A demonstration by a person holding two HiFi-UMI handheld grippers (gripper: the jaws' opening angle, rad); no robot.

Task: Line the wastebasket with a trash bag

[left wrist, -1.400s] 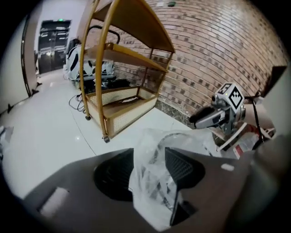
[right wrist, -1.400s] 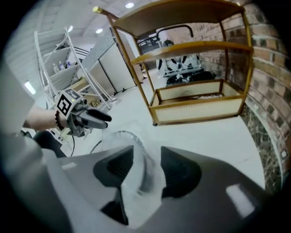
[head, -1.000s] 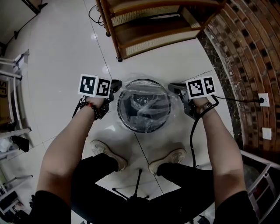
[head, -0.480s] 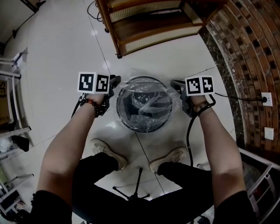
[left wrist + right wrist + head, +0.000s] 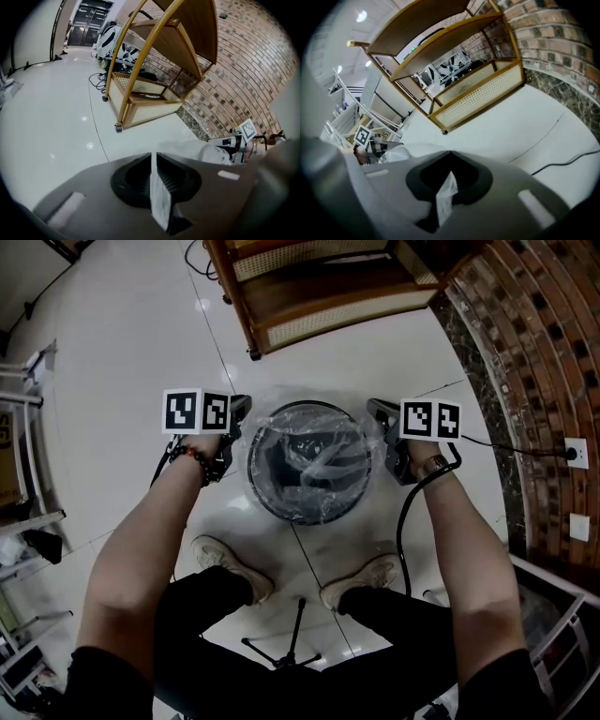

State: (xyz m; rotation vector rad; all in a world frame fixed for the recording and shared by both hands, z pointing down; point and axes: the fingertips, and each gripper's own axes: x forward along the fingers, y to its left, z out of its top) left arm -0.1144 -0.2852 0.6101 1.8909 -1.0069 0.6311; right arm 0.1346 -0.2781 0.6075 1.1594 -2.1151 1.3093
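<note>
Black-and-white square markers are the only print that can be made out. They sit on one cube [image 5: 195,412] at centre left of the head view and on the other cube [image 5: 429,420] at centre right.

The left tongs [image 5: 153,165] pinch a thin fold of the clear trash bag [image 5: 323,457]. The film runs up between the ribbed pads, and the jaws have just been closing on it. The right tongs [image 5: 446,182] are pressed together on another strip of the same film, which sticks up out of the slot between them.

In the head view the round black wastebasket [image 5: 269,460] stands on the white tiled floor [image 5: 112,381] at the centre of the frame, between the two tools. The bag is stretched across its mouth and crumpled in the middle. Its edge spills past the rim on both sides, where the tongs hold it. A wooden shelf [image 5: 319,296] fills the top centre, and a brick wall [image 5: 544,343] curves down the right edge.
</note>
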